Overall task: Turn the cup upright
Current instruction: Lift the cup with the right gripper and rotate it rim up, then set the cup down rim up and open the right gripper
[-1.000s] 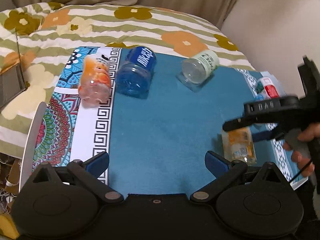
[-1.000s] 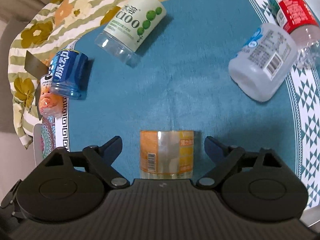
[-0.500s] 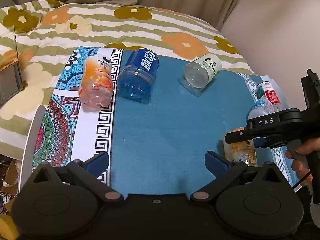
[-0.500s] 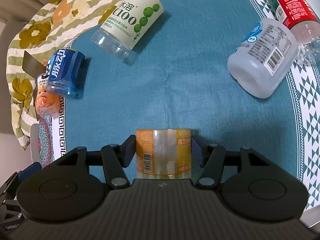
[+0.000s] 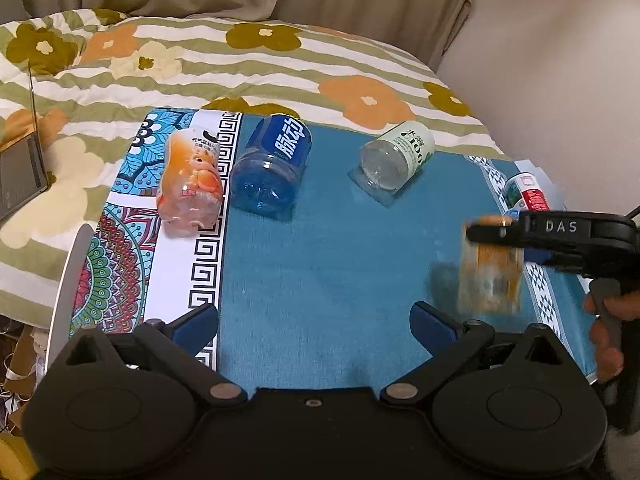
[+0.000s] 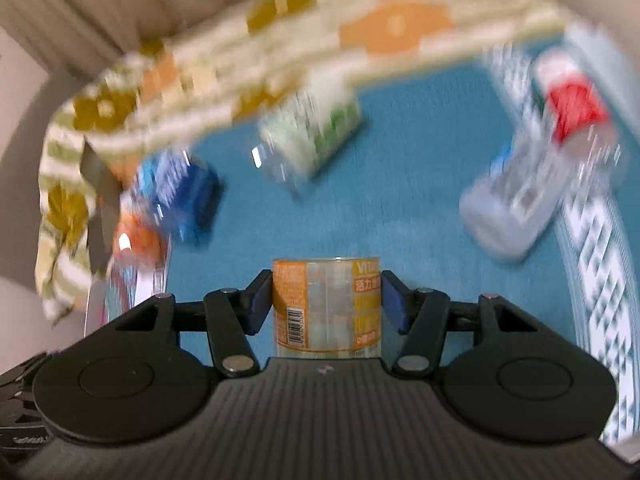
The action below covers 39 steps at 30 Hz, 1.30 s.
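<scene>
Six cups on the blue mat (image 5: 340, 264): five lying down, one orange-labelled cup (image 6: 326, 308) clamped between the right gripper (image 6: 325, 304) fingers, bottom centre. Left gripper (image 5: 314, 326) gapes wide, holding nothing.

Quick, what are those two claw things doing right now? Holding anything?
Left gripper: open, holding nothing.
Right gripper: closed on the orange-labelled cup.
</scene>
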Motion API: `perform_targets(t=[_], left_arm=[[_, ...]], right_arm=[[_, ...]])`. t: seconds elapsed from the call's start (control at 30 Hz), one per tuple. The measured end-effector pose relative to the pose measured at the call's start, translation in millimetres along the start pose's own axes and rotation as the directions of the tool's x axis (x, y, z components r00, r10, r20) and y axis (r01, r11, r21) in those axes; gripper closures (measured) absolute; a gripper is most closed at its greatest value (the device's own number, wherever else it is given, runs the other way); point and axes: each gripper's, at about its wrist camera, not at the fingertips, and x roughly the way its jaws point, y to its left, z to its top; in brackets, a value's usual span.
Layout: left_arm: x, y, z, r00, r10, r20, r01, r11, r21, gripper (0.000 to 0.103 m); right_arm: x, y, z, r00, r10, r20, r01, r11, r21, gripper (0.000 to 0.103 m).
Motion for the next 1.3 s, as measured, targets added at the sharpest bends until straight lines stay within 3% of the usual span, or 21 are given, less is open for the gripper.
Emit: perform_targets(t=[0.1, 0.2, 0.37, 0.43, 0.67, 0.97, 1.3], left_arm=[[2, -1, -3, 1.000, 0.010, -0.007, -0.010, 1.000, 0.014, 0.000], [4, 0, -8, 1.000, 0.023, -0.014, -0.022, 1.000, 0.018, 0.000], [7, 1, -22, 0.999, 0.045, -0.028, -0.043, 0.998, 0.045, 0.000], [8, 2, -27, 0.998, 0.061, -0.033, -0.059, 0.997, 0.057, 0.000], [8, 1, -35, 0.996, 0.079, -0.045, -0.076, 0.995, 0.069, 0.000], [10, -11, -33, 0.997, 0.069, -0.047, -0.065, 0.994, 0.085, 0.000], [18, -10, -37, 0.996, 0.055, -0.076, -0.052, 0.998, 0.044, 0.000]], right_arm=[[-2, 9, -27, 0.980, -0.038, 0.194, 0.041, 0.999, -0.012, 0.030], [6, 16, -52, 0.937, -0.072, 0.342, 0.089, 0.995, -0.033, 0.030], [20, 20, -73, 0.876, -0.113, 0.469, 0.174, 0.981, -0.089, 0.030], [27, 20, -76, 0.870, -0.122, 0.478, 0.186, 0.978, -0.090, 0.030], [31, 21, -89, 0.871, -0.119, 0.477, 0.189, 0.977, -0.101, 0.029], [12, 16, -92, 0.928, -0.092, 0.361, 0.163, 0.971, -0.172, 0.029], [10, 17, -93, 0.951, -0.064, 0.302, 0.157, 0.943, -0.294, 0.029]])
